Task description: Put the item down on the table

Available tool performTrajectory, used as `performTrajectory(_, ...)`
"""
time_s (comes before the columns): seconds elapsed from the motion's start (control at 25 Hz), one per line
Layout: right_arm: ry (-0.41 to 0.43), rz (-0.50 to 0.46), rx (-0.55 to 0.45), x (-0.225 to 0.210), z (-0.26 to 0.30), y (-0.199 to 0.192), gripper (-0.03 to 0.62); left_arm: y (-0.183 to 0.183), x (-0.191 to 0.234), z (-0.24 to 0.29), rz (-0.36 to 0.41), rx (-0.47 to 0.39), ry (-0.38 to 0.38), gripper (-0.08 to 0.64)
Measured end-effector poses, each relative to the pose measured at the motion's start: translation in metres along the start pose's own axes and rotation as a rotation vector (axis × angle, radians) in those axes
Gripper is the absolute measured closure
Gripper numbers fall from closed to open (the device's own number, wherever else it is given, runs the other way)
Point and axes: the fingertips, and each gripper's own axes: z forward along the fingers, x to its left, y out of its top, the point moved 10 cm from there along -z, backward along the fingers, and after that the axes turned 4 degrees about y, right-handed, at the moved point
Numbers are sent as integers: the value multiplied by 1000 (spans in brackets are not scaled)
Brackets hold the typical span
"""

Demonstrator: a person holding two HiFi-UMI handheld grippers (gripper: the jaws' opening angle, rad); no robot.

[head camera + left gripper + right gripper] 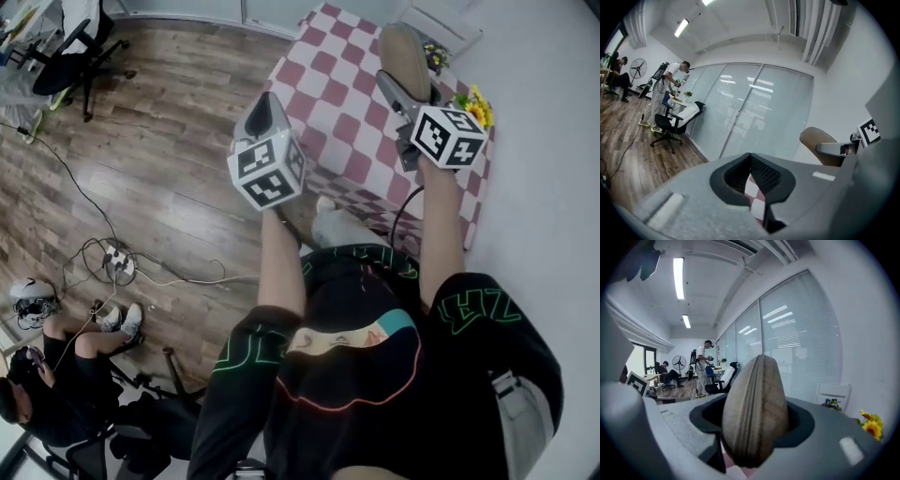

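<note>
One step left: lowering pouch, pinched in right gripper, onto table; left gripper pressed together, empty.

Bright, even room light comes from ceiling tubes, which glare white and streak across the blinds. Both gripper views bulge like a fisheye and have black corners. The near pouch is soft and out of focus. Shadows on the floor are faint.
</note>
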Motion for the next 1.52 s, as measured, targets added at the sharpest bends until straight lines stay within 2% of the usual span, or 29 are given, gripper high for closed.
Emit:
performTrajectory(0.24, 30, -35, -35, 5, 9, 9, 304, 20, 8, 13, -16, -63, 4, 551)
performTrajectory(0.36, 17, -24, -34, -5, 9, 12, 304, 23, -1, 23, 2, -58, -18, 552)
performTrajectory(0.64, -5, 32, -10, -39, 32, -2, 304, 9, -12, 62, 38, 8, -48, 551)
performTrajectory(0.8, 3, 25, 49, -54, 52, -15, 304, -6, -19, 89, 84, 59, -36, 551)
performTrajectory(1.04, 18, 58, 144, -82, 99, -21, 304, -14, -25, 138, 86, 122, -33, 552)
performTrajectory(1.16, 39, 80, 197, -90, 121, -31, 304, -22, -29, 157, 88, 166, -17, 551)
performTrajectory(1.36, 90, 155, 268, -99, 162, -72, 304, -53, -40, 190, 133, 256, -53, 551)
performTrajectory(1.52, 142, 220, 322, -102, 187, -97, 304, -70, -38, 208, 125, 308, -32, 551)
